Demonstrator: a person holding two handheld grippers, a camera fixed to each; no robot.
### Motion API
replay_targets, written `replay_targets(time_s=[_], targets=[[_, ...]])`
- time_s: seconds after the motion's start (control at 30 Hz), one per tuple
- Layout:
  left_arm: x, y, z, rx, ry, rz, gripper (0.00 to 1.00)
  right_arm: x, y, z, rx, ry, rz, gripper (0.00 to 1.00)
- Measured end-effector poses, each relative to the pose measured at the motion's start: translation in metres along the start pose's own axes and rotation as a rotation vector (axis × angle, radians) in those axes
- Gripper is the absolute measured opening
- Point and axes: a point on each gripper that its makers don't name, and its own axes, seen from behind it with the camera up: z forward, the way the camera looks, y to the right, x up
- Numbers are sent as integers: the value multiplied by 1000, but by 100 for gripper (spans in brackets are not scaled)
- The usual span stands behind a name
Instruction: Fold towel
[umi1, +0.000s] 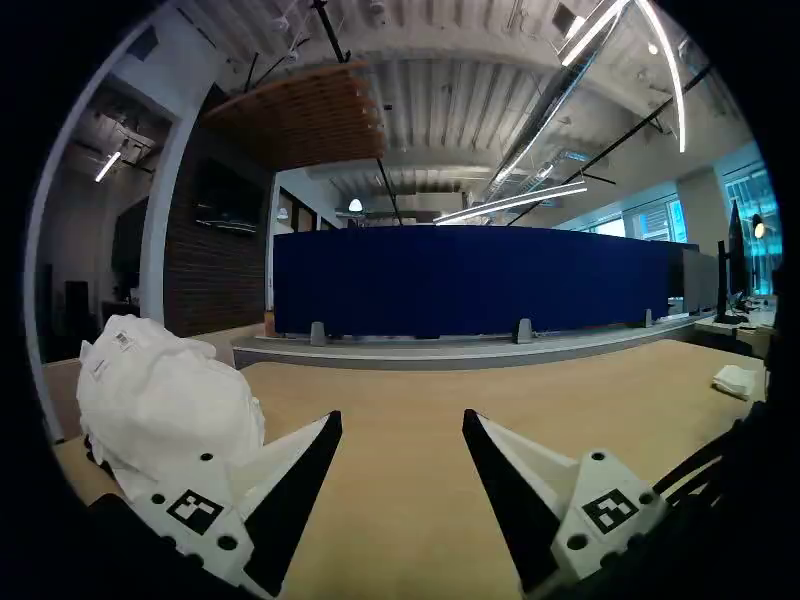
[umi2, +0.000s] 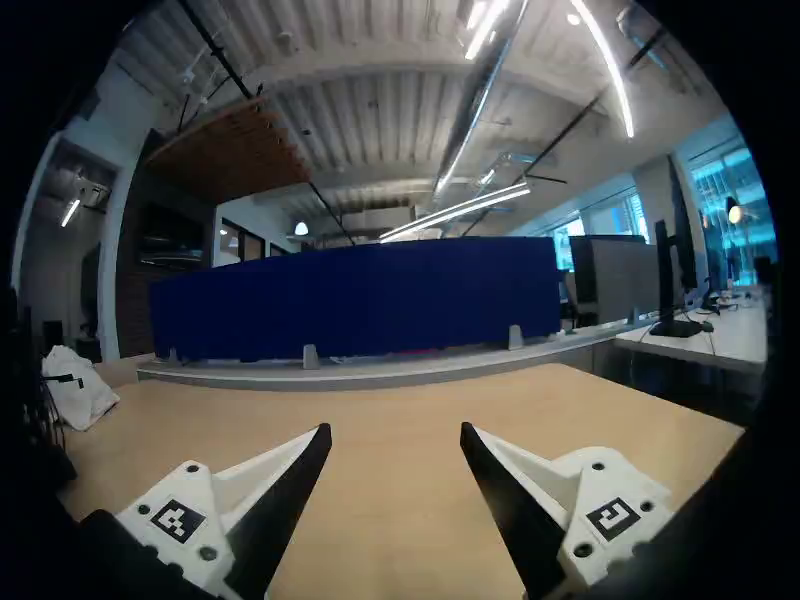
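1. The left hand-held gripper (umi1: 401, 420) is standing wide open, its two fingers well apart with bare desk (umi1: 430, 385) showing between them. It is gripping nothing.
2. In the left gripper view, the white towel (umi1: 165, 400) is lying crumpled in a heap on the desk, just beside the outer side of that gripper's left finger (umi1: 300, 470). Whether the cloth is touching the finger I cannot tell.
3. A small folded white cloth (umi1: 738, 380) is resting near the desk's far right edge, well apart from the heap.
4. The right hand-held gripper (umi2: 395, 432) is also gaping wide, its fingers pointing across the light wooden desk and closing on nothing.
5. In the right gripper view, a white bundle (umi2: 75, 385) is sitting at the far left of the desk, well apart from the fingers. Whether it is the same towel I cannot tell.
6. A blue partition (umi1: 470, 280) is running along the back of the desk.
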Motion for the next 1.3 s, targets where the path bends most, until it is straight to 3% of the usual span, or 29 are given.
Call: replay_targets(time_s=[0.47, 0.8, 1.3], targets=[[0, 0, 1, 0, 0, 0, 89, 0, 0, 2, -5, -3, -16, 100], [0, 0, 0, 0, 0, 0, 89, -5, -6, 4, -5, -5, -72, 100], [0, 0, 0, 0, 0, 0, 89, -6, -5, 5, -8, -6, -77, 100]])
